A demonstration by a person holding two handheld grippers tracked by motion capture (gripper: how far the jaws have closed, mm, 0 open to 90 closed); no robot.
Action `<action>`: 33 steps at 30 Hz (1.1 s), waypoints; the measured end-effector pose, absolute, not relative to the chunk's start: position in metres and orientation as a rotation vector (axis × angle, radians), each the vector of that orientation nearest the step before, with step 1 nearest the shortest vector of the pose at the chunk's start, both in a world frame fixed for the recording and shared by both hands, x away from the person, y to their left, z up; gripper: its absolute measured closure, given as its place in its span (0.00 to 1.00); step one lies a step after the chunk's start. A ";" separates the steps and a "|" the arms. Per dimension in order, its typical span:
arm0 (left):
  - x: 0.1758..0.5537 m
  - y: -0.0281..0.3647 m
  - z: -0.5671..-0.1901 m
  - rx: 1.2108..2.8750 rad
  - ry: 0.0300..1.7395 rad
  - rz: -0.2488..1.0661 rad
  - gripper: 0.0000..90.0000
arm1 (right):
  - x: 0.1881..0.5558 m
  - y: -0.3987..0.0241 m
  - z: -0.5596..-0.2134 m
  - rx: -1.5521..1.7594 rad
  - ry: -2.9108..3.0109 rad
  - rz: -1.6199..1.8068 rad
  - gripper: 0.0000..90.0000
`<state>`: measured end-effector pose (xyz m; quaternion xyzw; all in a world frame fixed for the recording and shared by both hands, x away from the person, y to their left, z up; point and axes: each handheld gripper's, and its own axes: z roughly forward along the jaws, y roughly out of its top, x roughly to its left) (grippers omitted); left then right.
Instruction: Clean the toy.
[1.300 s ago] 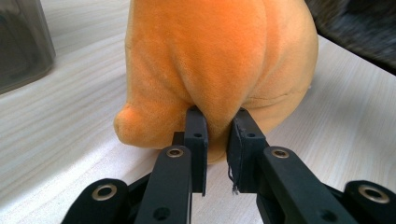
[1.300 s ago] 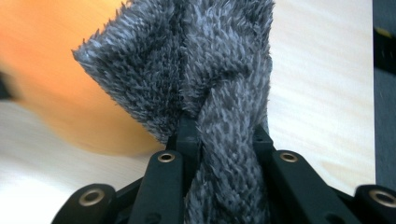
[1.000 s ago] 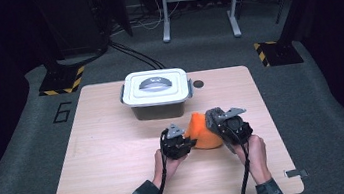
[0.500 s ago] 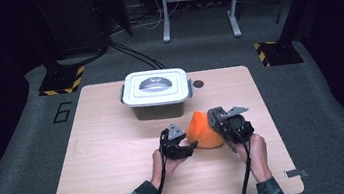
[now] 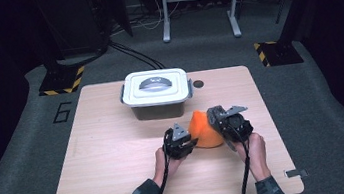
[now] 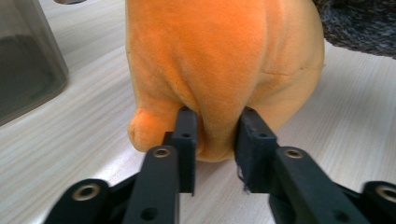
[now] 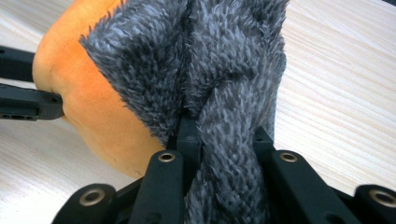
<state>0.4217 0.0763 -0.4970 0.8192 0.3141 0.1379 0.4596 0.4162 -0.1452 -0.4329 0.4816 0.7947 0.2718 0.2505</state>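
Box [image 5: 157, 93] with lid on stands at the counter's [image 5: 106, 151] 12 o'clock; orange plush [image 5: 204, 132] at its 5 o'clock, left fingers [image 6: 215, 151] having just closed pinching it, right fingers [image 7: 224, 144] clamped on its grey fur [image 7: 219, 70]

Left gripper [image 6: 215, 154] jaws just closing, pinching orange plush toy [image 6: 219, 65]; apparently regripped.

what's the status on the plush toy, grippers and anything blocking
Left gripper just closing, pinching a fold of the orange plush toy. Right gripper shut on its grey fuzzy part. Toy on the table. Lidded container behind, apart.
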 end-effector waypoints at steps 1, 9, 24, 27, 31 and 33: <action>0.422 0.077 -0.497 2.016 0.771 0.333 0.84 | 0.416 -0.146 -0.432 1.313 2.159 0.739 0.82; 0.417 0.078 -0.490 1.999 0.769 0.271 0.90 | 0.409 -0.151 -0.418 1.305 2.119 0.754 0.82; 0.418 0.080 -0.488 1.980 0.833 0.189 0.89 | 0.409 -0.108 -0.417 1.153 2.213 0.735 0.82; 0.419 0.081 -0.489 1.977 0.833 0.184 0.89 | 0.411 -0.109 -0.418 1.162 2.201 0.747 0.82; 0.420 0.082 -0.490 1.972 0.834 0.182 0.89 | 0.411 -0.114 -0.419 1.182 2.193 0.738 0.82; 0.420 0.083 -0.490 1.969 0.833 0.176 0.88 | 0.412 -0.118 -0.421 1.196 2.187 0.730 0.82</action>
